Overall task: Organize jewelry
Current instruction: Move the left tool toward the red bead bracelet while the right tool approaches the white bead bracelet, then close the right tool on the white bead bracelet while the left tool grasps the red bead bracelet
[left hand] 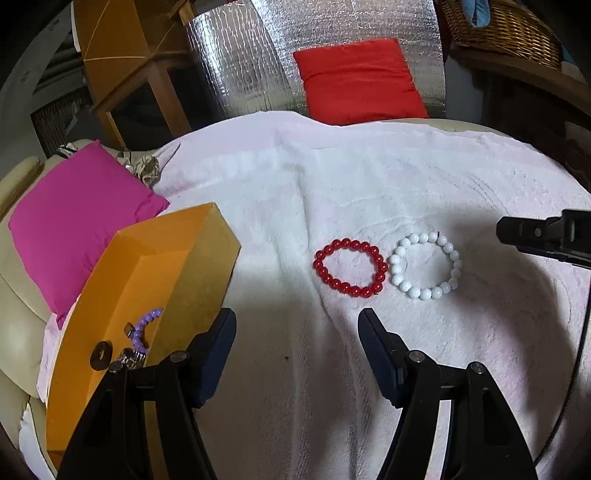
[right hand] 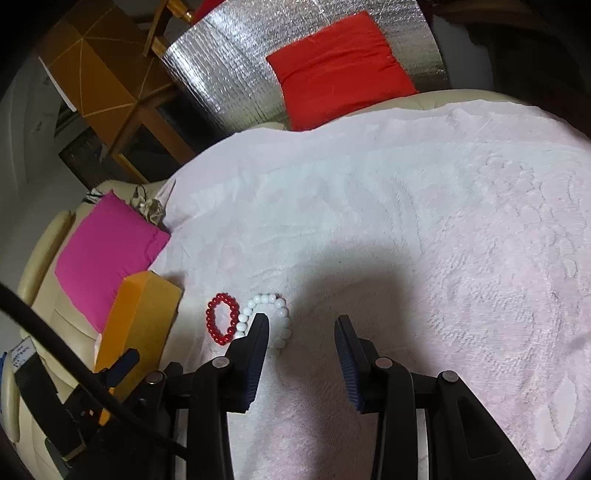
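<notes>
A red bead bracelet [left hand: 350,267] and a white bead bracelet [left hand: 425,265] lie side by side on the white towel [left hand: 332,177]. An open orange box [left hand: 147,280] at the left holds a purple bead bracelet [left hand: 144,328] and small metal pieces. My left gripper [left hand: 297,321] is open and empty, above the towel just short of the red bracelet. My right gripper [right hand: 301,325] is open and empty; its left finger covers part of the white bracelet [right hand: 275,314]. The red bracelet [right hand: 221,318] and the box [right hand: 142,317] lie to its left. The right gripper's tip also shows in the left wrist view [left hand: 517,230].
A pink cushion [left hand: 77,221] lies behind the box on the cream sofa [left hand: 18,295]. A red cushion [left hand: 358,81] leans on silver foil [left hand: 240,55] at the back. A wooden stand [left hand: 122,62] is at far left, a wicker basket [left hand: 506,29] at far right.
</notes>
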`<state>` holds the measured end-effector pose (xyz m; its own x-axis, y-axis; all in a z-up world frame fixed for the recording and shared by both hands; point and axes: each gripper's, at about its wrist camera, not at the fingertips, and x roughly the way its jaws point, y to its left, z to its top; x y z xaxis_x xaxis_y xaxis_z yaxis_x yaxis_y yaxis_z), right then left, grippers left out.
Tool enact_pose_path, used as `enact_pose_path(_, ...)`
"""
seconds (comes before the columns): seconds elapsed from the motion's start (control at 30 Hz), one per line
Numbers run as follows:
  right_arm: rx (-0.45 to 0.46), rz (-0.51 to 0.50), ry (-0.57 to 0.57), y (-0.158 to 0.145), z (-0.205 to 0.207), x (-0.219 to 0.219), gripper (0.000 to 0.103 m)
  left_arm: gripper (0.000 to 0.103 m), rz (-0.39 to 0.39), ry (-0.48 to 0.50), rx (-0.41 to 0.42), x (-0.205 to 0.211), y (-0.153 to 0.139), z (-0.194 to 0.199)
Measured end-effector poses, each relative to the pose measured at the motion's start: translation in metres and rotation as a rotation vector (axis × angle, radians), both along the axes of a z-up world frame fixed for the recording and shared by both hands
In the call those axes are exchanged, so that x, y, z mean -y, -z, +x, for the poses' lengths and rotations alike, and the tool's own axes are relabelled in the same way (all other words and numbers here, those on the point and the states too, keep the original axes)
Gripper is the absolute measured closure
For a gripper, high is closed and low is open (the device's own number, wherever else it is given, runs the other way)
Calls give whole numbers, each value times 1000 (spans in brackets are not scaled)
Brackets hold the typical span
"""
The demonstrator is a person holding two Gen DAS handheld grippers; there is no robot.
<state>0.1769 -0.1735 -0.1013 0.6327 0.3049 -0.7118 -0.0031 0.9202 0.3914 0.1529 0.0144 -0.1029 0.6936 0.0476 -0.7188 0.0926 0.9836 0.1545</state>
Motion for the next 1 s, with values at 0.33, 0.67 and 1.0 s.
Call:
enact_pose_path(0.33,-12,-50,-50,13,12,-23,63,34,-16,-18,-32,-12,6,5)
enact_pose_path(0.67,-24,-208,-67,31,32,-59,63,34,4,-28,-47,-22,11,7)
enact_pose_path(1.0,20,-310,-50,26,28,-55,92,34,6,-26,-52,-17,13,12)
